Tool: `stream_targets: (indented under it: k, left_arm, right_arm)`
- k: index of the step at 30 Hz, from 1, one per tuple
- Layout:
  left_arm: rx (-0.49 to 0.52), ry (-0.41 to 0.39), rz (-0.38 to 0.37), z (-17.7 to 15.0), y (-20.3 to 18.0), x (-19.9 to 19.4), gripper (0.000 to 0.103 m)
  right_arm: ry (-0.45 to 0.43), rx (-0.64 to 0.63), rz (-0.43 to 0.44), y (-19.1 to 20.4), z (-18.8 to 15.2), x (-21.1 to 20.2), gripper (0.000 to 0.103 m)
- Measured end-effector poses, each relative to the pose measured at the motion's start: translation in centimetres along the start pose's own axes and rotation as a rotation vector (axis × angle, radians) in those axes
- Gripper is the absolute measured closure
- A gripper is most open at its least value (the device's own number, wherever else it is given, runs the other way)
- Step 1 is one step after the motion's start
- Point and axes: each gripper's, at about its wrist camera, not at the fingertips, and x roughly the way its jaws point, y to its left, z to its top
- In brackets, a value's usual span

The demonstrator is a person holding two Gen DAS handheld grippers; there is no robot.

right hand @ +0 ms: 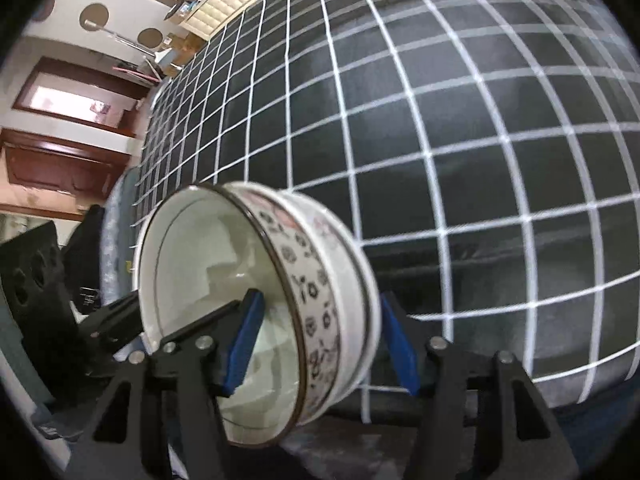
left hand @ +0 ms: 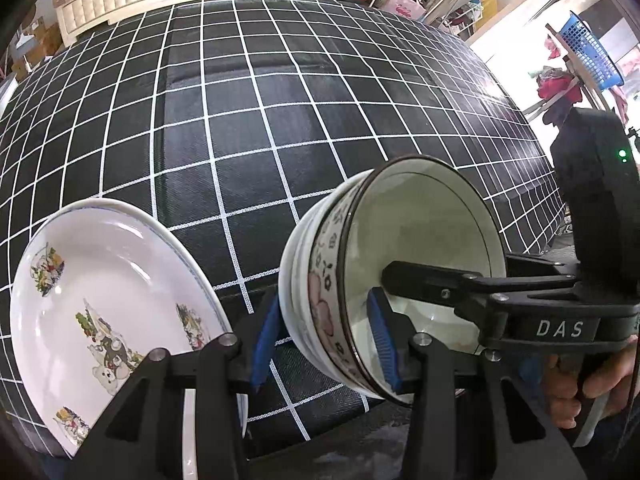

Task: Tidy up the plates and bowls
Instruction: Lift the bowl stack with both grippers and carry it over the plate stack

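Left wrist view showed white letters "DAS" (left hand: 559, 329) on the right gripper (left hand: 384, 280), a hand (left hand: 580, 384) wrapped round its grip. The left gripper (left hand: 324, 344) had its blue pads (left hand: 267, 340) either side of the wall of the bowls (left hand: 320, 280), one pad inside, one outside, seemingly pinching it. The bowls were a nested stack tipped on edge, white inside with a dark rim line, and a band of small dark flowers and pink shapes outside. Left of that gripper lay a white plate (left hand: 100, 280) with cartoon pictures. Beyond stretched a black cloth (left hand: 280, 100) gridded in white. Right wrist view had the right gripper (right hand: 320, 344) straddling the stack (right hand: 304, 280); contact unclear.
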Motion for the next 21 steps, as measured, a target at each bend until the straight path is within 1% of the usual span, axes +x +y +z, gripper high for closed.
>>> stream_targets:
  k: [13,21]
  left_arm:
    - [0.003,-0.011,0.029,-0.1,-0.5,-0.2,0.064]
    - [-0.007,-0.017,0.053,-0.3,-0.7,-0.9,0.065]
  right_arm:
    - [0.001,0.065,-0.022,0.2,-0.7,-0.6,0.042]
    - [0.008,0.109,0.003,0.3,-0.8,-1.0,0.042]
